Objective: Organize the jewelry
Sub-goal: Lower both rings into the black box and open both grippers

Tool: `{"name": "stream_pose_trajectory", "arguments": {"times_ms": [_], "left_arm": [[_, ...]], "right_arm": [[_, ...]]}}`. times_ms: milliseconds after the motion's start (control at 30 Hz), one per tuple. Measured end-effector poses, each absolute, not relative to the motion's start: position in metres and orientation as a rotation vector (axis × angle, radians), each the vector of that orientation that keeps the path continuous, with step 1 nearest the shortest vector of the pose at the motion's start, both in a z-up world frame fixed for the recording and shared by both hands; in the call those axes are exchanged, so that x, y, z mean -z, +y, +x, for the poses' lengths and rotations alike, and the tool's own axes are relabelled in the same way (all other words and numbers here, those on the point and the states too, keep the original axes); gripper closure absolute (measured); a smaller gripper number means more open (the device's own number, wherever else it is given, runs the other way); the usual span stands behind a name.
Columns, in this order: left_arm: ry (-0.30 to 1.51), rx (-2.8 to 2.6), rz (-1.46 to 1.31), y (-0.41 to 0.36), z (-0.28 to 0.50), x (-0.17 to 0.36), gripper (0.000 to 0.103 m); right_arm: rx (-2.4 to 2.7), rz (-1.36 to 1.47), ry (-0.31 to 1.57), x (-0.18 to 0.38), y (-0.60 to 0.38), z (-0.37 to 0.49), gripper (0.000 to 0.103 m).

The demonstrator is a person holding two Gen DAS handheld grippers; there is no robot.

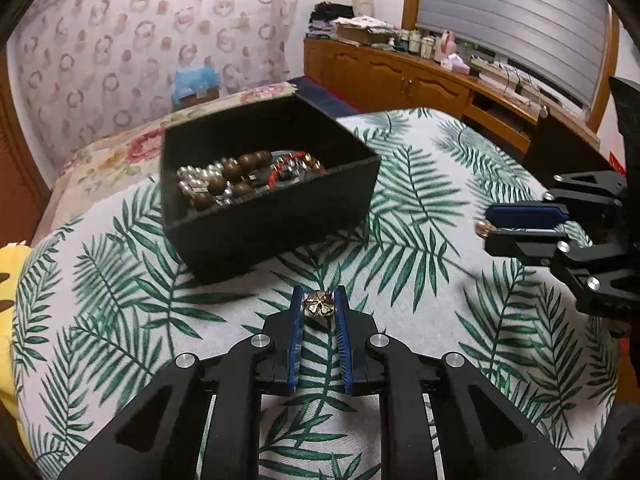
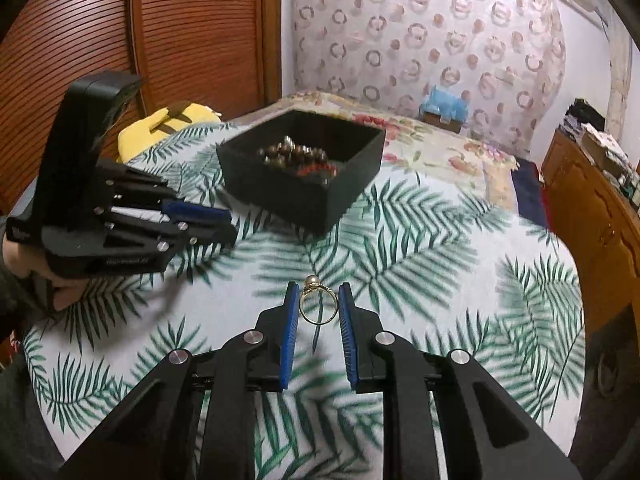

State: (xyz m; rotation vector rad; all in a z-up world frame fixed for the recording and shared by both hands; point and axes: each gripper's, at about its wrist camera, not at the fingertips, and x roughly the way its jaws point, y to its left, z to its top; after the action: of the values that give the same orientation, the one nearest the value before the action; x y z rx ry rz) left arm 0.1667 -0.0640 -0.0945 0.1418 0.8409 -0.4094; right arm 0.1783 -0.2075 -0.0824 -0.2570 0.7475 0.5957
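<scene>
Fingers of both grippers are shown closed on small pieces of jewelry above a bed covered by a palm-leaf bedspread (image 1: 420, 200).

Largest element: the bedspread, on which no loose jewelry is seen in either view.

Next: a black open box (image 1: 264, 200), set on the bedspread ahead of both grippers. It is already loaded with a brown bead bracelet (image 1: 236, 172), a pearl strand (image 1: 192, 184) and a red bead string (image 1: 288, 166); this part of the task is judged done. Whether the box has compartments cannot be told.

Left gripper (image 1: 318, 306): the blue pads are drawn close together and pressed on the two sides of a flower-shaped metal ornament (image 1: 318, 305), probably a ring top or brooch. It is held just in front of the box's near wall, apart from it. Whether it is lifted clear of the cloth cannot be told.

Right gripper (image 2: 319, 304): the pads are narrowed onto a gold pearl ring (image 2: 318, 306), whose band is pinched at both sides with the pearl uppermost. In the left wrist view the same gripper is seen well to the right of the box, with the pearl projecting from its tips.

Remaining work, as judged: both held pieces are still to be carried over the box rim and released inside.
</scene>
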Motion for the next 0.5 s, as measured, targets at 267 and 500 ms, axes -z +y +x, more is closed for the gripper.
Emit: {"name": "stream_pose_trajectory", "arguments": {"times_ms": [267,500], "left_arm": [[0.783,0.385,0.122,-0.051,0.174,0.069,0.089],[0.751,0.370,0.110,-0.047,0.180,0.055,0.089]], "right_arm": [[-0.618,-0.257,0.677,0.056,-0.186,0.211,0.081],[-0.627,-0.291,0.666,0.058,-0.160,0.236,0.081]]}}
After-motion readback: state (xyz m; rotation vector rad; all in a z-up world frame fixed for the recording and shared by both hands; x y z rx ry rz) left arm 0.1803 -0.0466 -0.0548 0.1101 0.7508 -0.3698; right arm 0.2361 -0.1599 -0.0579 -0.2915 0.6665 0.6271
